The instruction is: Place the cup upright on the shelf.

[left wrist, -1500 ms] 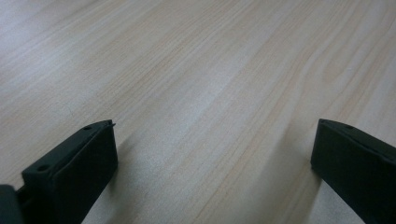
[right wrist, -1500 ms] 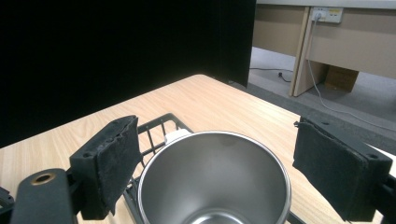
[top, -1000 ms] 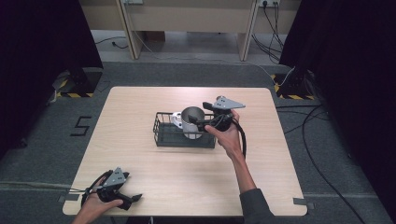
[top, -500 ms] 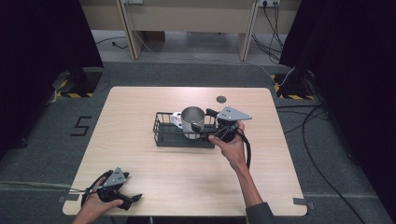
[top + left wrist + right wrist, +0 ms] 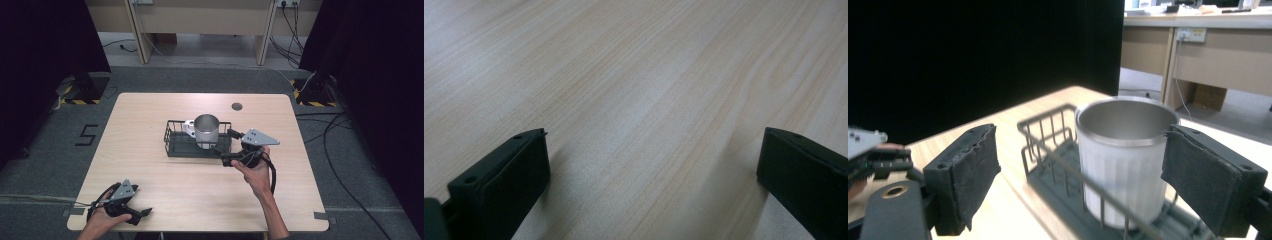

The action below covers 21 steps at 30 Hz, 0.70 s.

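While the mug (image 5: pixel 206 131) stands in the basket (image 5: pixel 175 145), the right claw (image 5: pixel 223 148) gapes beside it

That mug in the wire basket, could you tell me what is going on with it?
A person holds a claw in each hand. The mug stands upright in the black wire basket mid-table. The right claw sits open just beside the basket, gripping nothing. The left claw rests open at the table's near edge.
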Tool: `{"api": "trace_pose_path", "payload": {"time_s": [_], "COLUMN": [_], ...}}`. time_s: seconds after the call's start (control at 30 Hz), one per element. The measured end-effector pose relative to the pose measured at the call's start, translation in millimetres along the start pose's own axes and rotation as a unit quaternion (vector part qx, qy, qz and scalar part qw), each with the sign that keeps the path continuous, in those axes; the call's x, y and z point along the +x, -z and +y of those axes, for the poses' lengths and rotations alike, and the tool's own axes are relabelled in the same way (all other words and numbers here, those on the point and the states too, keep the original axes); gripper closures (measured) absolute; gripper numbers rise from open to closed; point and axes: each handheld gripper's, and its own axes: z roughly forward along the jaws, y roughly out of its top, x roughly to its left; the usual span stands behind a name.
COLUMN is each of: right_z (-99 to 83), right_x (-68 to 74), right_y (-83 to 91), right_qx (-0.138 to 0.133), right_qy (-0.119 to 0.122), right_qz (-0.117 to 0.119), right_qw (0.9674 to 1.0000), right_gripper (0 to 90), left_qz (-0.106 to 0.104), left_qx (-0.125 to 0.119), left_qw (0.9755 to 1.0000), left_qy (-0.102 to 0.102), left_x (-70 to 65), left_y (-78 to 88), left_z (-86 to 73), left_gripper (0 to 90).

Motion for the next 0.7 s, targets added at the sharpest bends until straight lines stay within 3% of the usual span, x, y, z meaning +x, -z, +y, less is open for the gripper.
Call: {"api": "trace_pose_path", "payload": {"time_s": [0.4,0.7], "right_z": [-30.0,-52.0], "right_x": [11.9,18.9], "right_y": [25.1,40.9], "right_qx": [0.029,0.041], "right_qy": [0.017,0.015], "right_qz": [-0.032,-0.047], "right_qw": [0.9989,0.9979], "right_gripper": [15.1,15.1], "left_qz": [0.002,0.001], "left_qx": [-0.001,-0.001], "left_qw": [1.0,1.0], "left_qy": [0.002,0.002], "left_x": [-0.7,-0.8], "left_y": [0.3,0.3], "left_z": [-0.5,-0.6], "left_gripper": [0.0,0.0]}}
